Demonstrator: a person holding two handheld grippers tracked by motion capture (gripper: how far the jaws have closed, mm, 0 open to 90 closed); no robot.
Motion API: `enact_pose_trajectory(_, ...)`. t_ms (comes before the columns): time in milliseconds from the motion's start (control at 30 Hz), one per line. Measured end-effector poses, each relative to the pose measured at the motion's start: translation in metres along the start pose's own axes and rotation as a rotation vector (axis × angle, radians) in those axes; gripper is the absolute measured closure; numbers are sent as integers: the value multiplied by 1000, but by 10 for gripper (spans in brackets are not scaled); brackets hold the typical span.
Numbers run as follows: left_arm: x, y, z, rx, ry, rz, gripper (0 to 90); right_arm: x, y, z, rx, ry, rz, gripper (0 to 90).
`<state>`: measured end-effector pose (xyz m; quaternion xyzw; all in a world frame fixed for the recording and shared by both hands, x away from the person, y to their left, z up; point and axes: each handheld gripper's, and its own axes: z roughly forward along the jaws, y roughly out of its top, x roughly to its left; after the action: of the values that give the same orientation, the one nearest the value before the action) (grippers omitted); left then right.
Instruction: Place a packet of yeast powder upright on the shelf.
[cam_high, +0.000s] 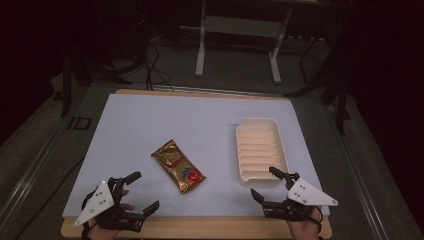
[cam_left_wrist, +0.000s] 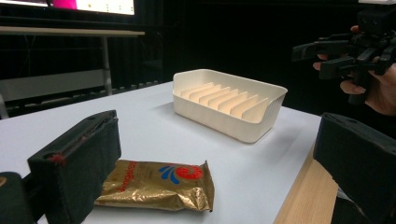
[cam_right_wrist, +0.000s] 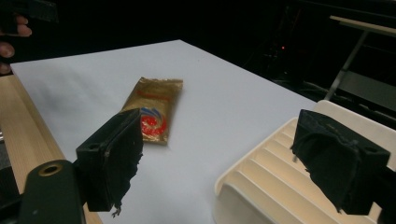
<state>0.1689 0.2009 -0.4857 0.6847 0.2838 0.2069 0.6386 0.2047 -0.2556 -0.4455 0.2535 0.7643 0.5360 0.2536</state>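
Both grippers, left and right, gaped wide at lower frame; centre-frame gold packet looked light, crinkly, best pinched edgewise.

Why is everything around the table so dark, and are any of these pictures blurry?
High view: light falls on the white table, the surroundings fade to black. Left gripper view: the gold packet and cream tray look sharp, the near jaws soft. Right gripper view: the close jaws are blurred, the background nearly black.

Looks like a lab or recording studio: dark room, white-topped table on wooden board, white desk frame behind, cables trailing over grey floor.
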Motion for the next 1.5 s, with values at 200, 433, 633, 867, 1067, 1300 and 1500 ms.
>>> enact_pose_trajectory(200,0,2,0,7,20,11,13,1,0,0,3,-2,7,150)
enact_pose_trajectory(433,-4,4,2,8,-26,0,13,-1,0,0,-1,14,1,131)
enact_pose_trajectory(633,-8,11,3,32,-59,-68,12,1,0,2,22,39,4,118)
enact_pose_trajectory(867,-9,22,4,51,-89,-81,13,7,1,5,22,66,5,107)
enact_pose_trajectory(1067,-7,33,6,48,-106,-62,13,10,4,3,-4,82,3,105)
enact_pose_trajectory(1300,0,39,11,63,-92,-47,12,13,8,3,-14,91,-5,105)
enact_pose_trajectory(1500,10,41,20,78,-76,-45,13,16,10,2,-21,95,-16,105)
